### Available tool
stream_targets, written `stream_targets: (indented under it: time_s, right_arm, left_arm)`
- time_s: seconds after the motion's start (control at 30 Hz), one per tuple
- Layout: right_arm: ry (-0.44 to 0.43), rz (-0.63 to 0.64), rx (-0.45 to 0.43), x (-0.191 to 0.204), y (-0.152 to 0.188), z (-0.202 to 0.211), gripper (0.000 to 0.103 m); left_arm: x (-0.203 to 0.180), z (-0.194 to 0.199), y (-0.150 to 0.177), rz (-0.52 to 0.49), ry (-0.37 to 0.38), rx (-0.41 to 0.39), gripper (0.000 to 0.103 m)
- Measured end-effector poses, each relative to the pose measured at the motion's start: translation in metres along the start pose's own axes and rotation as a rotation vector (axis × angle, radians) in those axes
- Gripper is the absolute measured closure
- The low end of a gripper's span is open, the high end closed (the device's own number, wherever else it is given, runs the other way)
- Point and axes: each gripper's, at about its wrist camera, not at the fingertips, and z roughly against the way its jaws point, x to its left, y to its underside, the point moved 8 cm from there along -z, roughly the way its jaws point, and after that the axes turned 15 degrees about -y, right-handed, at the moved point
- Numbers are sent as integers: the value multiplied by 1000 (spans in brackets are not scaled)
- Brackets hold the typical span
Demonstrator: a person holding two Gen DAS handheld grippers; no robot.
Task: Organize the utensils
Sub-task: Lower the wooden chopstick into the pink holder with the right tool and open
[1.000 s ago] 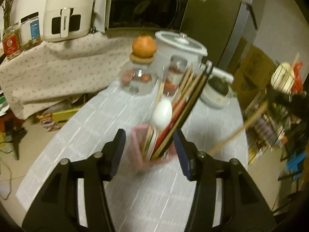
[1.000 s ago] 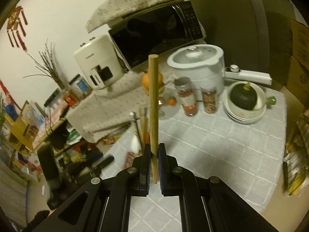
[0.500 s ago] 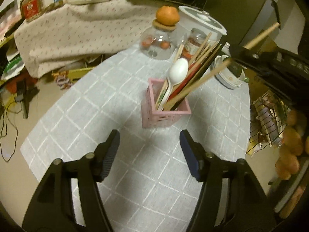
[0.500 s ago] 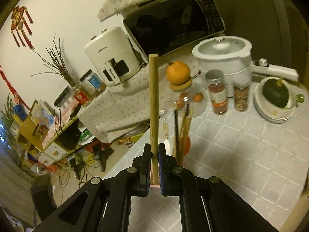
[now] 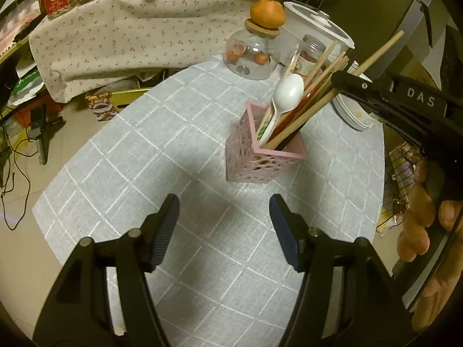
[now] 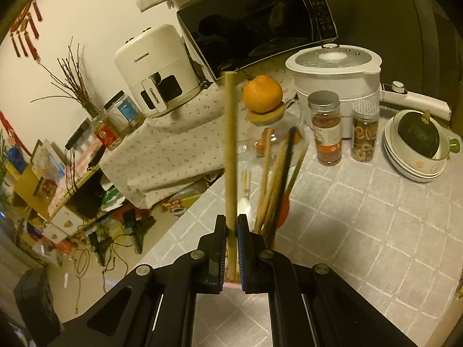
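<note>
A pink perforated holder (image 5: 260,162) stands on the grey checked tablecloth (image 5: 144,159). It holds a white plastic spoon (image 5: 289,89), several chopsticks and a red-handled utensil. My left gripper (image 5: 222,211) hangs open above the cloth, short of the holder, with nothing between its fingers. My right gripper (image 6: 231,225) is shut on a long wooden stick (image 6: 231,144). In the left wrist view the right gripper (image 5: 347,82) comes in from the right above the holder. The stick (image 5: 379,52) slants down into the holder among the other utensils (image 6: 275,179).
Behind the holder stand a glass jar topped by an orange (image 5: 254,55), two spice jars (image 6: 325,127), a white cooker (image 6: 335,69) and stacked bowls with a green squash (image 6: 416,156). A person's hand (image 5: 419,225) grips the right tool. The table's left edge (image 5: 86,144) drops to a cluttered floor.
My left gripper drew back from the holder, tipped downward, and its jaws widened. My right gripper brought the stick down to the holder, where its lower end now sits among the utensils.
</note>
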Motion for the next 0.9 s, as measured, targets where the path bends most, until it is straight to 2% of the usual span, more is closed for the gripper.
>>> stream_targets:
  time_s: [0.5, 0.57, 0.63, 0.77, 0.9]
  right_arm:
    - [22, -34, 70, -13, 20, -25, 95]
    - [16, -47, 74, -14, 20, -25, 90]
    - [12, -53, 70, -14, 20, -24, 79]
    - [9, -57, 64, -14, 18, -20, 76]
    - [10, -64, 46, -15, 14, -13, 61]
  left_arm:
    - [-3, -5, 1, -12, 2, 20, 37]
    - [-3, -5, 1, -12, -2, 22, 37]
    - [-2, -6, 1, -11, -5, 24, 36]
    - [0, -6, 1, -10, -13, 23, 32]
    - [1, -6, 2, -12, -21, 21, 29]
